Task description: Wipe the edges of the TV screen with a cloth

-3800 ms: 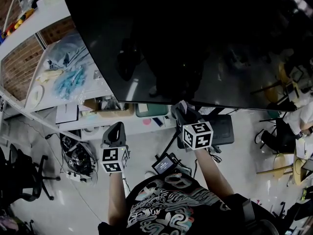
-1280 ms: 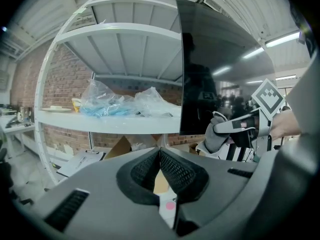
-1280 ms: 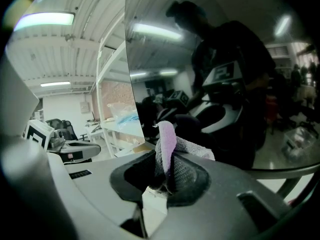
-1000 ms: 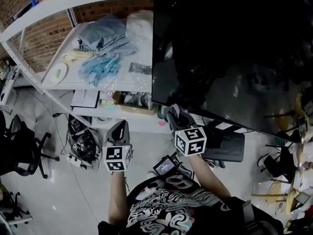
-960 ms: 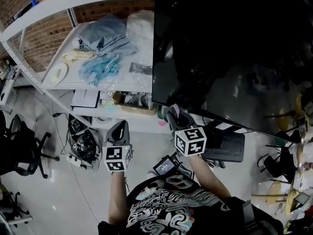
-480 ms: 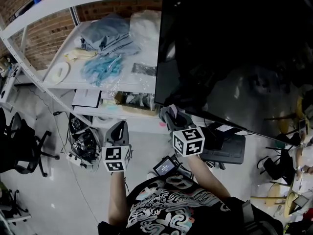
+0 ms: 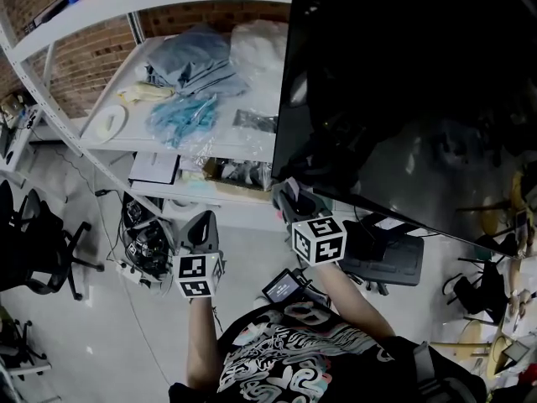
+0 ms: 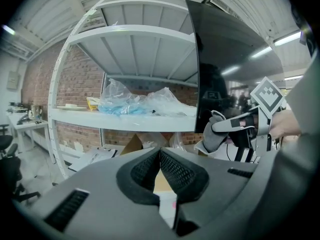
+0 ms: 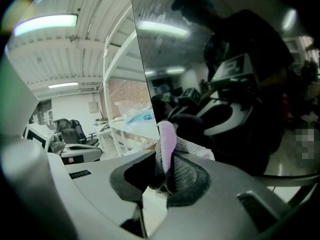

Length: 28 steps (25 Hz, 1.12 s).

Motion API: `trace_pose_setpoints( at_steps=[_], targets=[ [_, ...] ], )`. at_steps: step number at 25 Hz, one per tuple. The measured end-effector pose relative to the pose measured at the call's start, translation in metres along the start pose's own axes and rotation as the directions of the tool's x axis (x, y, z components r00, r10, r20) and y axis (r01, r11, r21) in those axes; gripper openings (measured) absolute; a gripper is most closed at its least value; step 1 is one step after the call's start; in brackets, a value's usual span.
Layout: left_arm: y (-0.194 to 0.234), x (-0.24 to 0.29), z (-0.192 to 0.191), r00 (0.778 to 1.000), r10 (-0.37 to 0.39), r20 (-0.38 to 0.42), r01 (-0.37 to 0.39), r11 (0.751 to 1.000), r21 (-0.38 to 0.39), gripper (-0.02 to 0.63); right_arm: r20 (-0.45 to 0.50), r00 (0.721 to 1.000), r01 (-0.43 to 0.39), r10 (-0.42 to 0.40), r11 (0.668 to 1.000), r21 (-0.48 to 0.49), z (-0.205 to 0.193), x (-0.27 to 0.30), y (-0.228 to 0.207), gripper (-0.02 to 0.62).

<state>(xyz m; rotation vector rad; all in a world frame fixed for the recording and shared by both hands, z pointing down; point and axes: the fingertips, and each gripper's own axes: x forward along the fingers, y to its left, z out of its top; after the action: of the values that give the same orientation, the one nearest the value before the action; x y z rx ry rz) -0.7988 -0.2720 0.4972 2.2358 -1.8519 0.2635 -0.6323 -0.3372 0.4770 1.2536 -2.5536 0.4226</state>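
From the head view: picking out the right gripper (image 7: 292, 198) raised to the bottom left corner of the TV screen (image 7: 403, 99), with the cloth (image 7: 284, 191) bunched at its fingers, touching the frame or just short of it, hard to say which. Well to the left of those fingers and lower, spotting the left gripper (image 7: 201, 223), idle, aimed toward the shelf (image 7: 159, 145) and touching nothing. Switching to the left gripper view: fingers shut tip to tip with nothing between, shelf ahead of them, the screen's upright left edge off to their right. On to the right gripper view: fingers pinched firmly on the pale cloth, a fold poking up past the tips, the screen's left edge rising just beyond and above them. Judging progress: looks like wiping under way right at this corner. No telling wiped stretches from unwiped ones here, so probably the left side and the top yet to do.
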Motion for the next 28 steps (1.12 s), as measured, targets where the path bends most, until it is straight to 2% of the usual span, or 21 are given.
trace_pose_setpoints(
  at_steps=[7, 22, 28],
  targets=[
    [0.016, -0.010, 0.001, 0.999, 0.039, 0.006, -0.039, 0.999, -0.019, 0.018, -0.004, 1.000, -0.022, 0.022, 1.000, -0.009, 0.002, 0.008, 0.010, 0.084],
    [0.011, -0.018, -0.002, 0.999, 0.038, 0.003, -0.038, 0.999, -0.017, 0.017, -0.006, 0.996, -0.085, 0.085, 0.993, -0.079, 0.004, 0.016, 0.038, 0.084],
    [0.008, -0.032, 0.019, 0.998, 0.035, 0.042, -0.035, 0.999, -0.008, 0.017, 0.025, 0.996, -0.087, 0.091, 0.987, -0.135, 0.008, -0.003, 0.050, 0.084]
  ],
)
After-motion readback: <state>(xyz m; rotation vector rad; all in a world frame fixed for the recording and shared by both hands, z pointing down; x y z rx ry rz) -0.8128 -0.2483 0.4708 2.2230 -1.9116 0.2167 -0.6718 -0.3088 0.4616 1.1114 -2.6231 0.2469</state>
